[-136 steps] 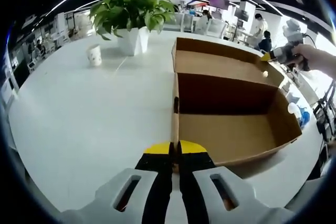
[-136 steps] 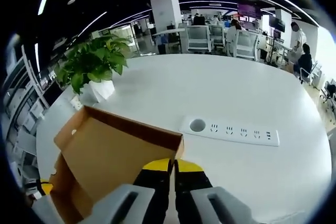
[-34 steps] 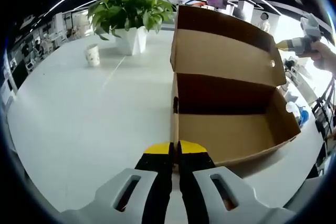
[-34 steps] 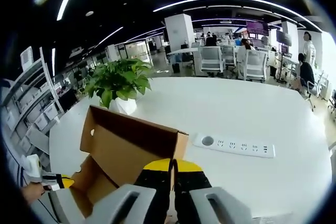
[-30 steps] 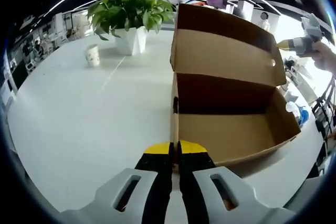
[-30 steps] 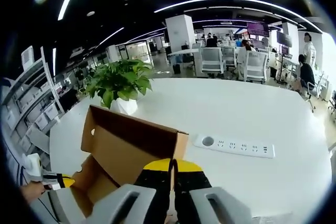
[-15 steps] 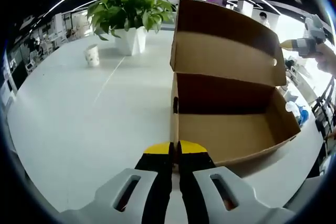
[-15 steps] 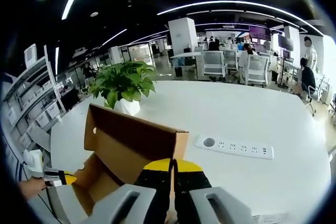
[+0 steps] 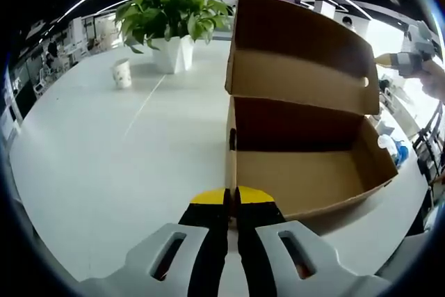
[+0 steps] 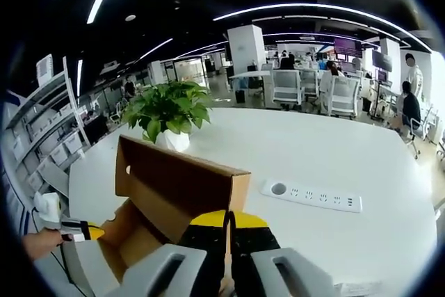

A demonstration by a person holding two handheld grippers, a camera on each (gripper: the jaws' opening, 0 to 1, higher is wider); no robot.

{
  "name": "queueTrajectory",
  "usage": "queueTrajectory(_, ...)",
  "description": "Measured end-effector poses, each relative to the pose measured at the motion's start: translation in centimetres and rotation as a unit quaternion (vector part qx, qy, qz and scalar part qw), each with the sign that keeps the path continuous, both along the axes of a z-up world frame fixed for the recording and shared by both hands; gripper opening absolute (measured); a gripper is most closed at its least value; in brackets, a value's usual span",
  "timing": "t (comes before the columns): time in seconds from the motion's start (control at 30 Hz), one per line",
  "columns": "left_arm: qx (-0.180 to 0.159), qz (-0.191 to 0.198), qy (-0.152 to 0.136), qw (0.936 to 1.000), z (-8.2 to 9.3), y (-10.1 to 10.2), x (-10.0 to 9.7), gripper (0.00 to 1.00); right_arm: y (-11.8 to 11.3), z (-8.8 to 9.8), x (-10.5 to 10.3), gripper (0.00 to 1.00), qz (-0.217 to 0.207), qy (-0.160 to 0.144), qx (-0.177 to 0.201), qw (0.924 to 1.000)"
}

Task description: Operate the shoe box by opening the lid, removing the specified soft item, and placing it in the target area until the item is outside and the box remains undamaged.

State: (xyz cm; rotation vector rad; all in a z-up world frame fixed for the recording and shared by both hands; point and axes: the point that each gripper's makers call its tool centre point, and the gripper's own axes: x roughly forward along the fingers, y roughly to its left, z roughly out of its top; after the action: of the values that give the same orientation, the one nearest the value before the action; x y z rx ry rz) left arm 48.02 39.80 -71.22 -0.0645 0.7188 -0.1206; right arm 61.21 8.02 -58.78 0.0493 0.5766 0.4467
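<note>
The brown cardboard shoe box stands on the white table with its inside showing bare cardboard. Its hinged lid stands nearly upright behind the opening. My left gripper is shut on the edge of the box's near end wall. At the far right of the left gripper view, my right gripper grips the lid's flap beside a small round hole. In the right gripper view, the right gripper is shut on the lid's corner, and the left gripper sits by the box.
A potted plant and a paper cup stand far left on the table. A white power strip lies beyond the lid. Office chairs and people are in the background.
The right gripper has lifted the lid from lying back almost flat to nearly upright, with a little more rise in the last second. The left gripper and the box have stayed put.
</note>
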Motion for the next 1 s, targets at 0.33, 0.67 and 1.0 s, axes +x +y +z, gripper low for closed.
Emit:
queueTrajectory(0.33, 0.001, 0.000, 0.000, 1.0000, 0.1, -0.1, -0.1, 0.01, 0.0, 0.3, -0.7, 0.00, 0.006, -0.008, -0.001, 1.0000)
queueTrajectory(0.67, 0.000, 0.000, -0.001, 1.0000, 0.0, 0.1, 0.1, 0.01, 0.2, 0.5, -1.5, 0.00, 0.011, -0.016, -0.003, 0.9998)
queueTrajectory(1.0, -0.001, -0.002, 0.000, 1.0000, 0.0, 0.0, 0.0, 0.01, 0.3, 0.7, -2.4, 0.00, 0.016, -0.024, -0.008, 0.9995)
